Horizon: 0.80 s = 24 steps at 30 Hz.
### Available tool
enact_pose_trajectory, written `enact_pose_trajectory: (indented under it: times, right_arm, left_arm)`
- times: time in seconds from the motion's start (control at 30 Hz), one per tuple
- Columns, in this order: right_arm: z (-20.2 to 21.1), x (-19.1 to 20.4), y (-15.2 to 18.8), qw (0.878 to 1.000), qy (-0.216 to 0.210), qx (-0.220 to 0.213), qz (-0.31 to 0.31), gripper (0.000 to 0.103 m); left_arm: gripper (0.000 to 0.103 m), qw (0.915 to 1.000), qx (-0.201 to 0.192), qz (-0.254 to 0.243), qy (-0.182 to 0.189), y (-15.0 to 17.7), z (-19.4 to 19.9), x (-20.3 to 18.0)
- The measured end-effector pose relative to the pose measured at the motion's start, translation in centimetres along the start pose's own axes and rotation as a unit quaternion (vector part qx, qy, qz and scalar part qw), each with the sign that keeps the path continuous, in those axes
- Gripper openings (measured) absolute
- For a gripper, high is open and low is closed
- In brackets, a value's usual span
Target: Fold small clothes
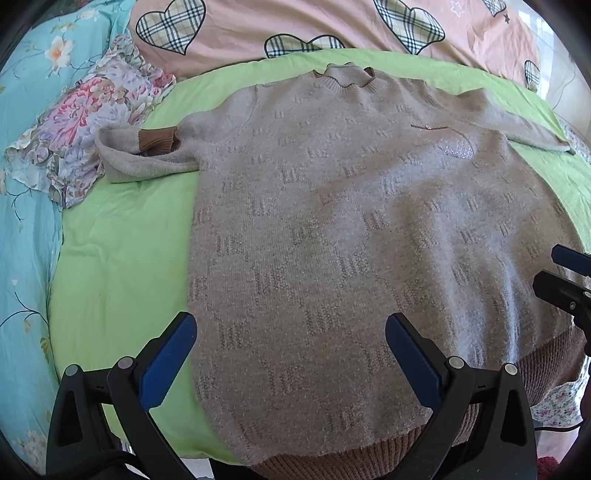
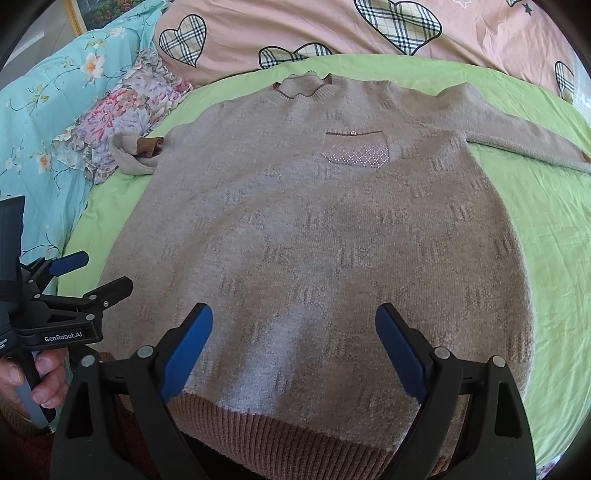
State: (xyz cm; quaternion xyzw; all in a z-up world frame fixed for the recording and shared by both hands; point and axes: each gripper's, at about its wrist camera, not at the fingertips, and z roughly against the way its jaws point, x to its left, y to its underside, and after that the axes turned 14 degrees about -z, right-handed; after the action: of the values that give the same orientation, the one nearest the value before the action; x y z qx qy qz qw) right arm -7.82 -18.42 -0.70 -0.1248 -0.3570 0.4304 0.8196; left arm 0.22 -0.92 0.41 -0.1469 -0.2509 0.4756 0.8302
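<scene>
At the far left lies a turquoise quilt [image 1: 26, 155] with flowers, and on its edge a small flowered cloth [image 1: 92, 122], crumpled. The left sleeve [image 1: 144, 155] of the sweater is folded back on itself, its brown cuff [image 1: 157, 140] turned inward, and the sleeve end lies on that flowered cloth.

The sweater [image 1: 332, 229] lies flat, front side up, on a green sheet [image 1: 118, 266], with the collar [image 1: 351, 75] away from the cameras and the brown ribbed hem [image 2: 280, 432] nearest to them. Behind it is a pink blanket [image 1: 295, 26] with checked hearts.

The left gripper [image 1: 291, 332] hangs over the lower left part of the sweater, its jaws spread wide, nothing between them; the left blue pad [image 1: 166, 362] is above the green sheet just beside the sweater's edge. The right gripper [image 2: 295, 325] is over the lower middle, also wide open and empty.

The right camera shows things the left one shows poorly: the chest pocket [image 2: 356, 151] with its small button and shiny diamond pattern is clear there, and the right sleeve [image 2: 524, 142] is seen stretched out long over the sheet. It also shows the left gripper from the side [image 2: 92, 273], and the hand [image 2: 33, 384] that holds its handle. In the left camera only the tips of the right gripper [image 1: 565, 273] enter at the right border.
</scene>
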Motion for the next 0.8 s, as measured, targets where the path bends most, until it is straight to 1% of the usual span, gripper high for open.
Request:
enact_pose_trajectory:
  times: [0.13,0.3,0.4,0.47,0.57,0.63,0.8]
  right_arm:
    - [-0.16,0.18,-0.04,1.0,-0.002,0.0,0.0,0.09]
    - [-0.5,0.43,-0.37,1.0,-0.008,-0.001,0.0,0.09]
    - [-0.44,0.72,-0.37,1.0,-0.007,-0.001,-0.001,0.09]
    - [-0.55,0.7,-0.39,1.0,-0.008,0.0,-0.001,0.09]
    - [-0.61,0.62,-0.45,1.0,-0.009,0.0,-0.004,0.09]
    - [-0.69,0.52,-0.56,1.0,-0.008,0.0,-0.003,0.09]
    - [-0.8,0.37,-0.71,1.0,-0.009,-0.001,-0.008,0.09]
  left_arm:
    - [0.102,1.0,0.004,0.001,0.005,-0.07,0.06,0.3]
    - [0.102,1.0,0.0,0.0,0.005,-0.35,0.23,0.4]
    - [0.102,0.9997,-0.01,-0.01,-0.019,-0.42,0.27,0.29]
    - [0.102,0.9997,-0.009,-0.011,-0.022,-0.51,0.22,0.37]
    - [0.102,0.9998,-0.006,-0.01,-0.019,-0.54,0.08,0.45]
    - [0.102,1.0,0.001,-0.005,-0.006,-0.54,-0.09,0.58]
    - [0.102,1.0,0.0,-0.004,-0.003,-0.51,-0.15,0.57]
